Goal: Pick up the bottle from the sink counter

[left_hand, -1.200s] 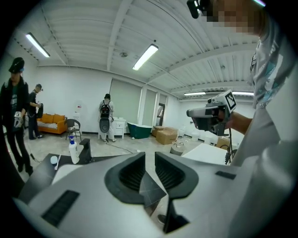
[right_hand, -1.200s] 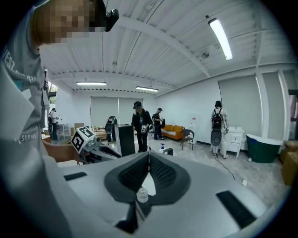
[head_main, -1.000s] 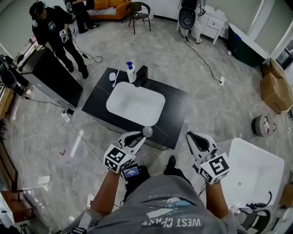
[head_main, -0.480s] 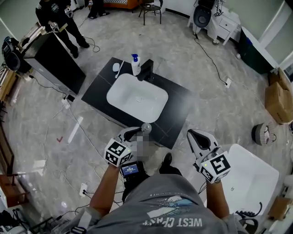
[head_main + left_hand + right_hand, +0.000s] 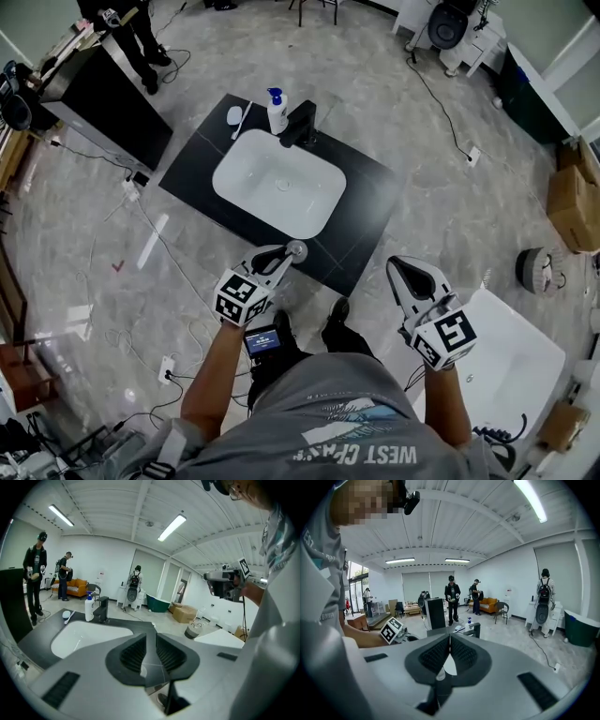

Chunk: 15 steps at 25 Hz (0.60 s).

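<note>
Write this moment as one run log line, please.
stage: pre-grasp | left tongs: shut, empty | right tongs: shut, empty | white plastic pump bottle with blue head: upright on black sink counter, untouched

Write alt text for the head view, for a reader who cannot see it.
From above: a person holds the left gripper and right gripper, both with jaws shut and empty, at the near side of a black sink counter. A white pump bottle with a blue top stands at its far edge, beside a black faucet behind the white basin.
</note>
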Each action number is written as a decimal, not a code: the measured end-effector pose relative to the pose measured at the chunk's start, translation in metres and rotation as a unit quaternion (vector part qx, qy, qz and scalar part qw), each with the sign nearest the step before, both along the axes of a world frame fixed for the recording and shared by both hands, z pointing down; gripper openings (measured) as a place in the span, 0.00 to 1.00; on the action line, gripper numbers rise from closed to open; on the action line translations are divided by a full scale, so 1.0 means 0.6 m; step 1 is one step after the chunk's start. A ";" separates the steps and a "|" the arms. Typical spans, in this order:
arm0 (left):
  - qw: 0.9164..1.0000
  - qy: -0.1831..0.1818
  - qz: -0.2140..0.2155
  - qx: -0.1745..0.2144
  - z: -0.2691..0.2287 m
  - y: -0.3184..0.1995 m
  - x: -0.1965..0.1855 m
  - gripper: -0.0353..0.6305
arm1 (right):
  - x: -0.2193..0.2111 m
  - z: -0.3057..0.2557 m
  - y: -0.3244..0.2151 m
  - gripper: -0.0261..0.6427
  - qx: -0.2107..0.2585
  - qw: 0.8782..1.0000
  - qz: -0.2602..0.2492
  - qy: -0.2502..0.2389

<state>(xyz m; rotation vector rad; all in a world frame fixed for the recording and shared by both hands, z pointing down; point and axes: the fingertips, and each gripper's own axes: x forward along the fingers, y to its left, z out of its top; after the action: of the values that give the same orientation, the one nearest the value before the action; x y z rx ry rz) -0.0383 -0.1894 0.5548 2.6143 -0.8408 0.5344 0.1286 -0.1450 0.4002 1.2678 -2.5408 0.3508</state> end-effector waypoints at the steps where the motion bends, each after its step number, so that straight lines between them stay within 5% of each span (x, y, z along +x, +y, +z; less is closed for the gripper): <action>1: 1.000 -0.001 -0.001 -0.001 0.004 -0.003 -0.001 0.15 | 0.000 0.005 -0.003 0.04 -0.004 1.000 -0.001 0.000; 15: 1.000 -0.023 -0.011 -0.016 0.049 -0.026 -0.011 0.15 | 0.000 0.060 -0.019 0.04 -0.054 0.999 -0.011 0.002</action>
<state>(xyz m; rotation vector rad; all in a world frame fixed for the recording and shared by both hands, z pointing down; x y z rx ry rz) -0.0450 -0.2051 0.5841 2.5698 -0.8677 0.5984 0.1283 -0.1564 0.4363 1.1998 -2.4949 0.4732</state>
